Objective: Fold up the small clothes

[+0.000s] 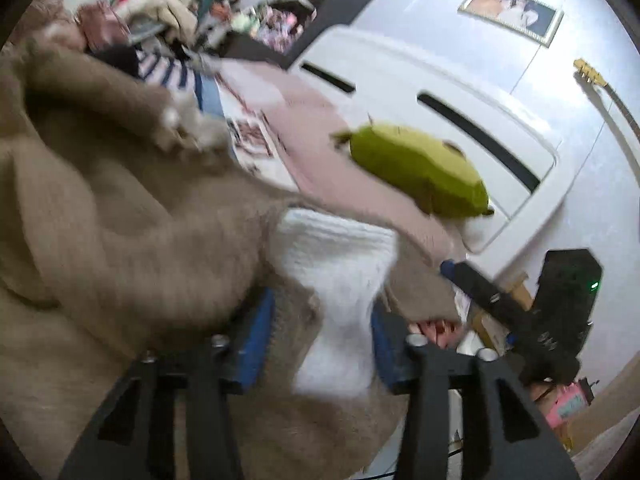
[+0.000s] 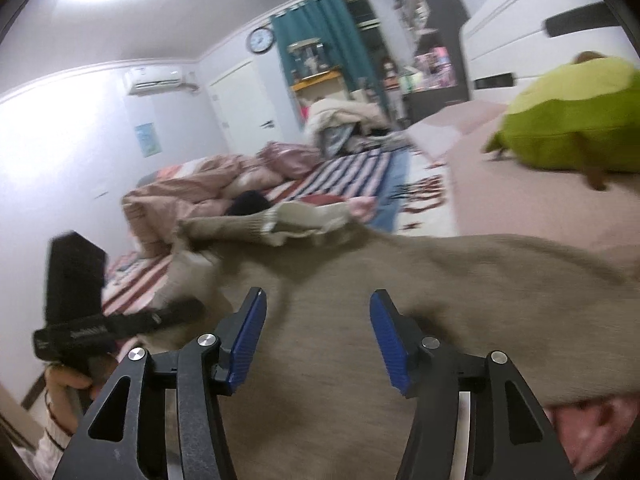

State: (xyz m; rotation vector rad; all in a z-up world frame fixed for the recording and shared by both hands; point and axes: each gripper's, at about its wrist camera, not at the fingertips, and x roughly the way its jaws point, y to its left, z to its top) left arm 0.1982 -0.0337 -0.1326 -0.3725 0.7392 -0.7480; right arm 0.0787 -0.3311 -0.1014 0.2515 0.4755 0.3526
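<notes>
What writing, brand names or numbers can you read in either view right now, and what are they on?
None can be read.
Wall clock: numerals too small.
Air conditioner: any brand mark is too small.
Wall poster: print too small.
Framed picture: no legible text.
Pink box: markings blurred.
Bedsheet: red pattern blurred.

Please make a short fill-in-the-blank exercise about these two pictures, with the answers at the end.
1. The garment under both grippers is a ____ knitted sweater.
2. The plush toy on the bed is ____ in colour.
3. The right gripper hangs above the sweater with its jaws ____.
4. Between the blue pads of the left gripper lies a ____ patch of cloth.

Answers: brown; green; open; white
</notes>
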